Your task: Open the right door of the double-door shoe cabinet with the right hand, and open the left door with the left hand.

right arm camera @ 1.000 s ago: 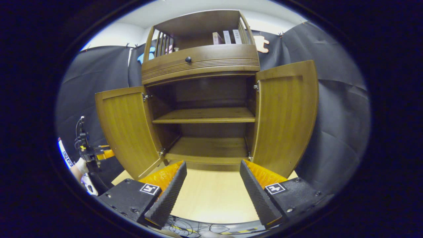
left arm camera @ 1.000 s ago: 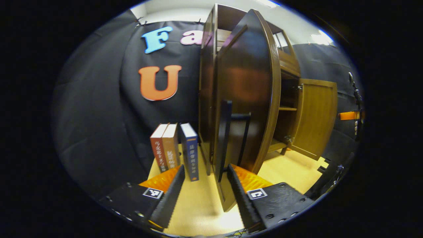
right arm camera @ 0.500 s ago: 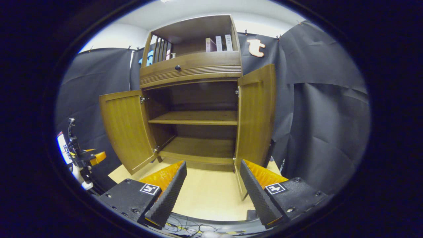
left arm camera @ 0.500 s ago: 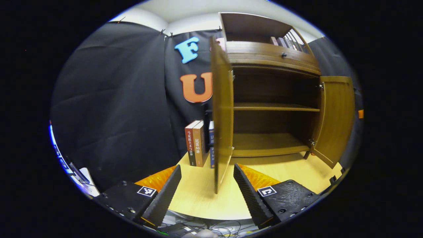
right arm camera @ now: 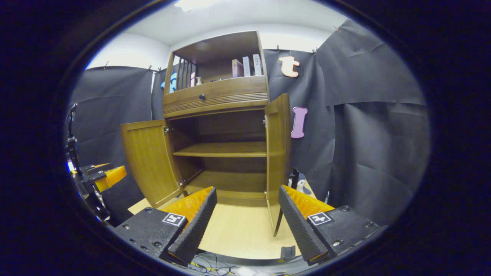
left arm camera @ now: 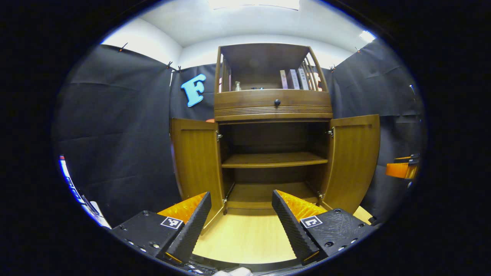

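- Fingers of left gripper [left arm camera: 241, 226] spread wide, nothing between them; right gripper [right arm camera: 247, 224] likewise released and empty.
- Shoe cabinet [left arm camera: 273, 109] stands ahead on the pale table [left arm camera: 245, 239]; left door [left arm camera: 197, 157] and right door [left arm camera: 355, 159] both swung out, shelves bare.
- Judgement — task looks essentially done; what's left is backing both grippers straight off, keeping clear of the door edges.
- In the right gripper view the right door [right arm camera: 277, 153] hangs edge-on just beyond the fingers — easy to knock shut.
- Around: books [left arm camera: 293, 79] and a small bottle [left arm camera: 238, 86] on the open top shelf, drawer knob [left arm camera: 276, 102] below them.
- Cables [right arm camera: 215, 262] lie at the table's near edge; could snag.
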`<act>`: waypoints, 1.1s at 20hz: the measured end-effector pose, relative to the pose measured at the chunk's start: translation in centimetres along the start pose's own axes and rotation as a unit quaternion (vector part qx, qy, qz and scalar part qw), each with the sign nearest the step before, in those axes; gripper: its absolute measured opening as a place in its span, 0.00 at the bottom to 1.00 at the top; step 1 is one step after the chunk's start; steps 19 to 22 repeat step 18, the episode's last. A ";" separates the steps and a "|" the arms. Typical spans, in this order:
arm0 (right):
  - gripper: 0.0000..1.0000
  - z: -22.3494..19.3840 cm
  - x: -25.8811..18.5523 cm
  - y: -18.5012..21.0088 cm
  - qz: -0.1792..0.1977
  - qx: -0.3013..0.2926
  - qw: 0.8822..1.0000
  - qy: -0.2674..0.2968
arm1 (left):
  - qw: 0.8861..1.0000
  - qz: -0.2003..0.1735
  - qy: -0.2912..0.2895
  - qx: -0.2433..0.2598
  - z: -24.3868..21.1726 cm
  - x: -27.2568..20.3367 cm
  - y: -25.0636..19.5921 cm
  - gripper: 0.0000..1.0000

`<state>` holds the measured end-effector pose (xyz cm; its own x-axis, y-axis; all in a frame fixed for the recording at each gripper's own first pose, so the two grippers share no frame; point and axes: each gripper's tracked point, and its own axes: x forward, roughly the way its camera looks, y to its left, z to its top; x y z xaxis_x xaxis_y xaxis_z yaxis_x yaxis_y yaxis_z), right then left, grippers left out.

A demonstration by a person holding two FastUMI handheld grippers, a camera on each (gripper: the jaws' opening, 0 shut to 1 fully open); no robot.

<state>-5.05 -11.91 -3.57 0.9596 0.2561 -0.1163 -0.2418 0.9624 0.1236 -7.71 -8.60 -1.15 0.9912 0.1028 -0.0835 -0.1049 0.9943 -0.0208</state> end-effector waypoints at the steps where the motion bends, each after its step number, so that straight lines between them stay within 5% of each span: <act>1: 1.00 0.1 -0.5 -0.2 0.000 0.003 1.000 -0.003 | 1.000 -0.001 -0.003 0.002 0.5 -0.4 -1.0 1.00; 9: 1.00 1.2 -2.7 -1.7 -0.012 0.013 1.000 -0.025 | 0.999 -0.032 -0.010 0.015 2.4 -2.0 -6.4 0.96; 22: 1.00 2.6 -2.8 -0.4 -0.012 0.014 0.999 -0.040 | 0.999 -0.026 -0.018 0.023 3.4 -2.8 -6.1 0.96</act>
